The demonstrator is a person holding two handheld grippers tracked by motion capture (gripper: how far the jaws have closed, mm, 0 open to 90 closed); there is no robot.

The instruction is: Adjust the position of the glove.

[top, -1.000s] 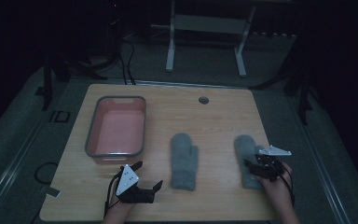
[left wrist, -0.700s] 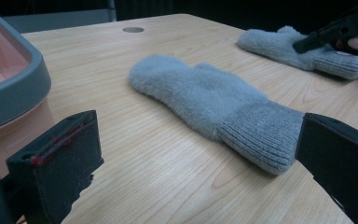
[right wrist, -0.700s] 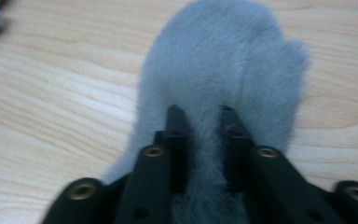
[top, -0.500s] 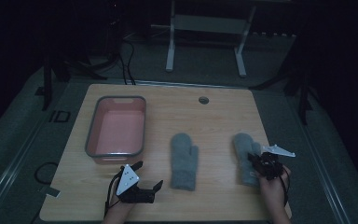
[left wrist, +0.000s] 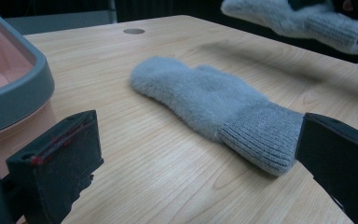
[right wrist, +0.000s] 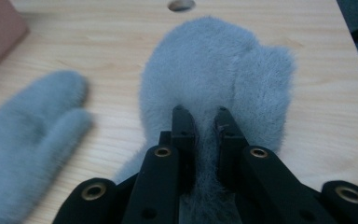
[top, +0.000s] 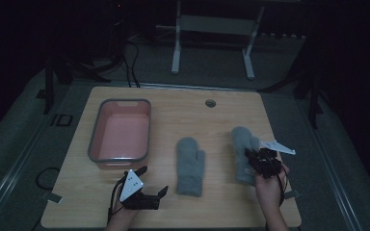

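The right tongs (right wrist: pixel 200 116) are clamped on a pinch of fur in the middle of the right grey mitten (right wrist: pixel 223 70); their jaws have just been closing, and the fur now bulges between them. In the high view the same right tongs (top: pixel 264 162) sit at the lower right of the frame, over the mitten's cuff half. In the left gripper view that mitten (left wrist: pixel 298 21) hangs clear of the surface (left wrist: pixel 168 177) at the upper right, a shadow beneath it. Its long axis runs up the high frame, rounded tip toward the top, cuff toward the bottom by the hand.

The left tongs (top: pixel 149 195) rest at the lower left, jaws spread wide with nothing between them. The second mitten (top: pixel 190 166) lies flat just right of them, tip toward the top of the frame, cuff toward the bottom; the left hand is the nearer one to it. The pink tub (top: pixel 96 144) stands at the left, well apart from the held mitten, so carrying it there would likely mean passing over the second mitten.
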